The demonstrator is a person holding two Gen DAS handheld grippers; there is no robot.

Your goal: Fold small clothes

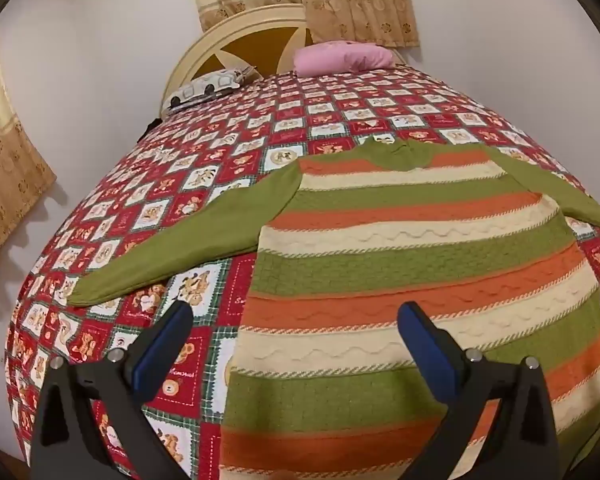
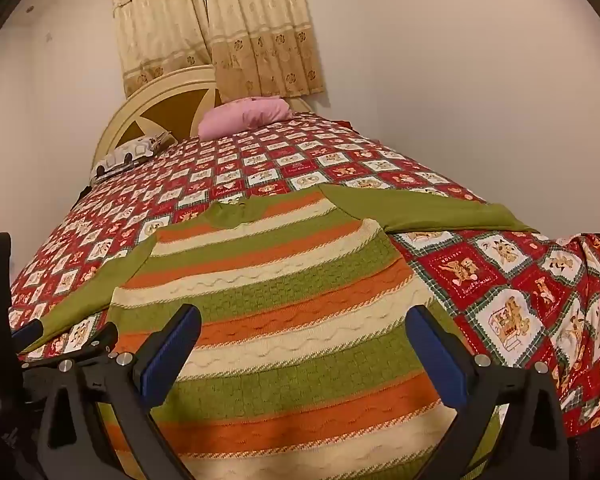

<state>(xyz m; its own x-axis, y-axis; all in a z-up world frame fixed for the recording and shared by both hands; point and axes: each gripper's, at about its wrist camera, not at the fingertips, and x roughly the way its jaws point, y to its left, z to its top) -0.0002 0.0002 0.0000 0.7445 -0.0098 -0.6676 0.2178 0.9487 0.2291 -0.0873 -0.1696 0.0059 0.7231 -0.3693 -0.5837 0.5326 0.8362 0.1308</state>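
A small knit sweater with green, orange and cream stripes lies flat on the bed, neck toward the headboard, with both green sleeves spread out to the sides. It also shows in the right wrist view. My left gripper is open and empty, hovering above the sweater's lower left edge. My right gripper is open and empty, above the sweater's lower right part. The left gripper's fingers show at the left edge of the right wrist view.
The bed has a red patchwork quilt with bear prints. A pink pillow and a car-print pillow lie at the cream headboard. Walls and beige curtains stand behind. The quilt drops off at the right edge.
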